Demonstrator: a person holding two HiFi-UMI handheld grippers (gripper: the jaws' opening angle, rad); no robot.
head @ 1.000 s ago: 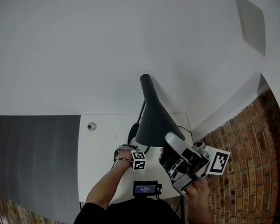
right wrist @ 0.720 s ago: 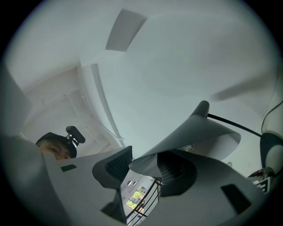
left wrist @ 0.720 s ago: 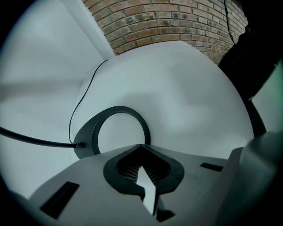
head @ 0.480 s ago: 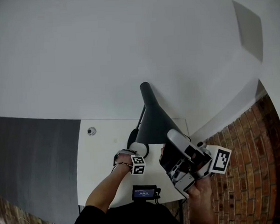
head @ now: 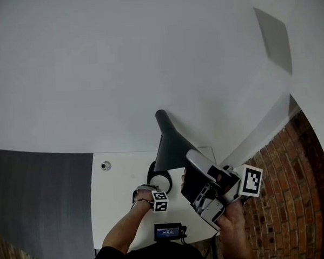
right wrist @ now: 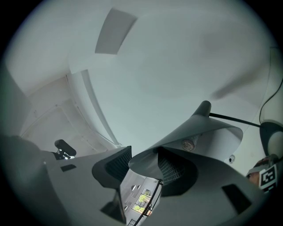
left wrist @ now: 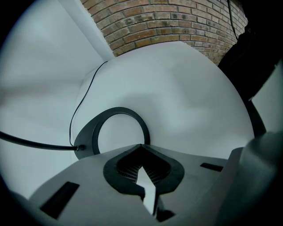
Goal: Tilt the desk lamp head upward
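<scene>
The desk lamp stands near the far right corner of the white desk (head: 122, 193). Its ring-shaped base (left wrist: 95, 132) lies flat, with a black cable (left wrist: 35, 143) plugged into its side. The dark cone of the lamp head (head: 171, 147) slants with its narrow end up toward the wall. Its open mouth shows the bulb (right wrist: 190, 143) to the right gripper view.

The right gripper (right wrist: 143, 159) reaches up to the shade. Its fingers are spread and have just been opening, with the shade's rim between them, one pad (right wrist: 174, 170) inside the cone. The left gripper (left wrist: 141, 150) points steeply down at the desk just beside the base, its fingers pressed together on nothing.

A small device with a lit screen (head: 168, 231) sits at the near edge, its writing too small to read. A round fitting (head: 105, 166) is set by the far edge, and a dark panel (head: 41, 197) adjoins the left edge. Brickwork (head: 285, 201) lies past the right edge. Black-and-white markers (head: 252, 181) are the only print.
</scene>
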